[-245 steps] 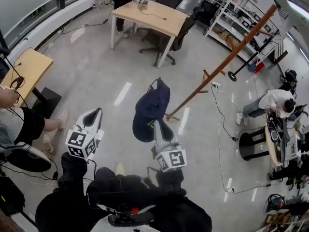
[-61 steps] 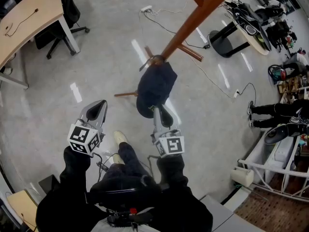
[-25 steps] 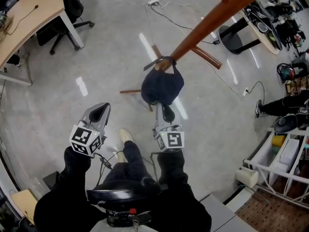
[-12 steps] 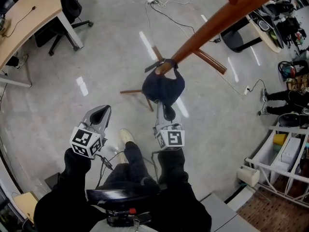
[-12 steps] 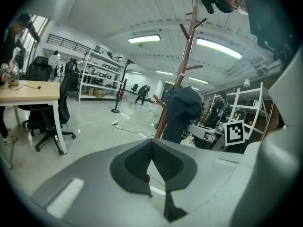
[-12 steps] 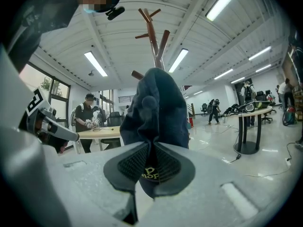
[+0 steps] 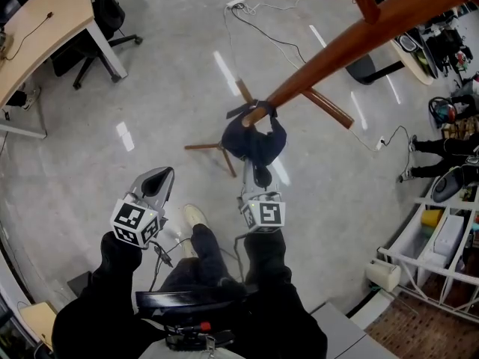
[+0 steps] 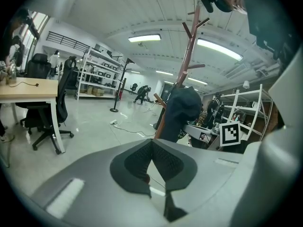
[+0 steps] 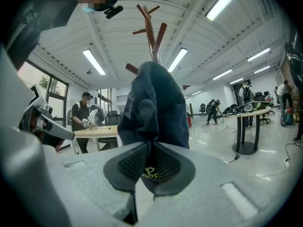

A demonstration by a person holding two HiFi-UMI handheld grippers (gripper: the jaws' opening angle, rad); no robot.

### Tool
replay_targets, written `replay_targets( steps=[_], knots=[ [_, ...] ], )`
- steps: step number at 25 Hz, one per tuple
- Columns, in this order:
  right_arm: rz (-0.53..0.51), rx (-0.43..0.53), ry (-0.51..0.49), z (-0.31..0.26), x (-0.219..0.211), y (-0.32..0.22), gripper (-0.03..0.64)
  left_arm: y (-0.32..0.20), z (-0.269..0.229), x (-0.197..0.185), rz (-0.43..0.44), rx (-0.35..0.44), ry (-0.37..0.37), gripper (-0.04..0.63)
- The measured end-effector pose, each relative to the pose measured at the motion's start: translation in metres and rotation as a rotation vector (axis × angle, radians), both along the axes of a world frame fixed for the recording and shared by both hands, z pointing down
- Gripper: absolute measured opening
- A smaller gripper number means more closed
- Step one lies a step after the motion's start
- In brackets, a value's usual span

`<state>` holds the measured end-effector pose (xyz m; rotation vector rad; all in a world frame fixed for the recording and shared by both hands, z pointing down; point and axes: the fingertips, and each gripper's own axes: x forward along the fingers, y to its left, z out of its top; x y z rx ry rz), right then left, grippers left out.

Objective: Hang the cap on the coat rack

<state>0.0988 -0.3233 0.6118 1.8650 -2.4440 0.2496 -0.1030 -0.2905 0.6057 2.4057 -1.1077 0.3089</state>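
A dark navy cap [image 7: 254,142] hangs against the brown coat rack [image 7: 352,36], its top edge by a short peg [image 7: 258,111] on the pole. My right gripper [image 7: 260,176] is just below it, shut on the cap's lower edge. In the right gripper view the cap [image 9: 154,103] fills the middle, pinched between the pads [image 9: 130,162], and the rack's top pegs [image 9: 150,27] rise behind it. My left gripper [image 7: 153,179] hangs to the left, shut and holding nothing. From the left gripper view, the cap [image 8: 182,110] and the rack [image 8: 189,56] stand ahead to the right.
The rack's legs [image 7: 206,147] spread on the glossy grey floor. A wooden desk [image 7: 45,13] and office chair [image 7: 105,13] stand at the top left. A power strip with cables [image 7: 238,3] lies beyond the rack. White shelving [image 7: 426,253] and a person [image 7: 441,144] are on the right.
The cap has sunk a little and now hangs bunched closer against the pole. My right gripper dipped slightly with it. The left gripper has stayed put.
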Motion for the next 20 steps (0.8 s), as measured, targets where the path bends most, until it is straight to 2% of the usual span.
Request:
replay_targets(
  steps=[20],
  knots=[
    [0.001, 0.006, 0.004, 0.007, 0.001, -0.013, 0.040, -0.009, 0.005, 0.000, -0.008, -0.002, -0.004, 0.003]
  ],
)
